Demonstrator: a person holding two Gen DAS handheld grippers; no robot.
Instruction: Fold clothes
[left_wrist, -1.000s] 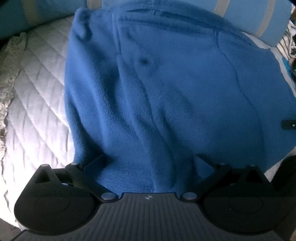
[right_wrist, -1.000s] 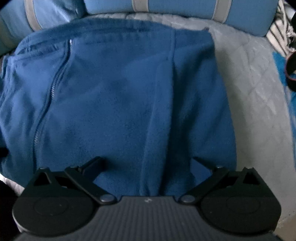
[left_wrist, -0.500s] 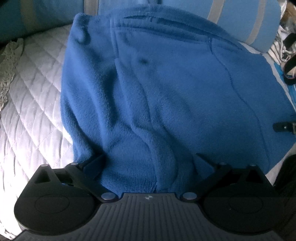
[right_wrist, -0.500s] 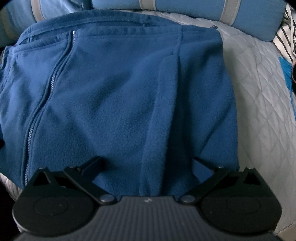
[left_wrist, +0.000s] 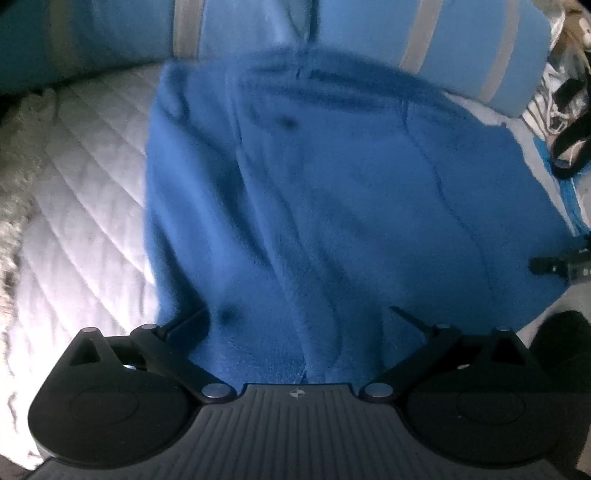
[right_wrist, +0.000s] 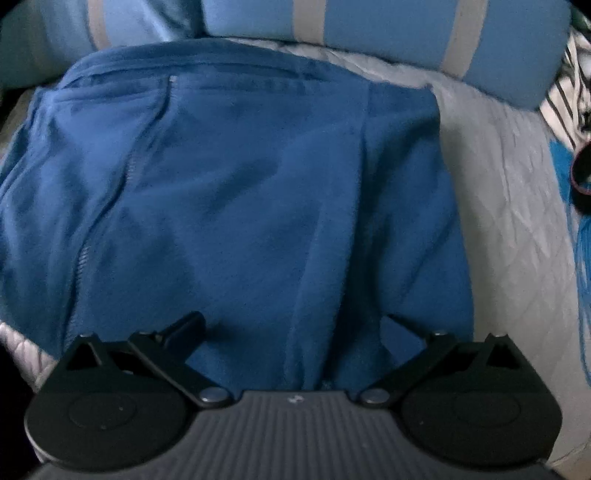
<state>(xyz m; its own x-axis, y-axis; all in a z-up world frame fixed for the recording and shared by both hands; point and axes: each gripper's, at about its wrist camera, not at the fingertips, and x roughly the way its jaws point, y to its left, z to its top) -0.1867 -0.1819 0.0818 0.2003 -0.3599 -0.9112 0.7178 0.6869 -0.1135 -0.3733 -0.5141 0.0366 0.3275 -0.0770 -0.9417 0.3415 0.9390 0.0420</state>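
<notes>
A blue fleece jacket (left_wrist: 332, 203) lies spread on a white quilted bed (left_wrist: 81, 184), collar end far, zip (right_wrist: 133, 166) running down its left part in the right wrist view. My left gripper (left_wrist: 295, 332) sits at the jacket's near left edge, shut on the fleece, which rises over the fingers and hides them. At the near right edge my right gripper (right_wrist: 291, 332) is shut on the jacket (right_wrist: 240, 203) the same way, fingertips hidden under cloth. A black part of the right gripper (left_wrist: 554, 264) shows at the right rim of the left wrist view.
Light blue pillows with grey stripes (right_wrist: 369, 33) line the far side of the bed. Bare quilt (right_wrist: 517, 184) lies right of the jacket. A black strap (left_wrist: 569, 147) and striped cloth (right_wrist: 569, 85) sit at the far right. A lace trim (left_wrist: 14, 184) edges the left.
Both grippers have pulled back and risen with the jacket's near edge held, so the pillows and more quilt show. The fleece is drawn tauter toward me.
</notes>
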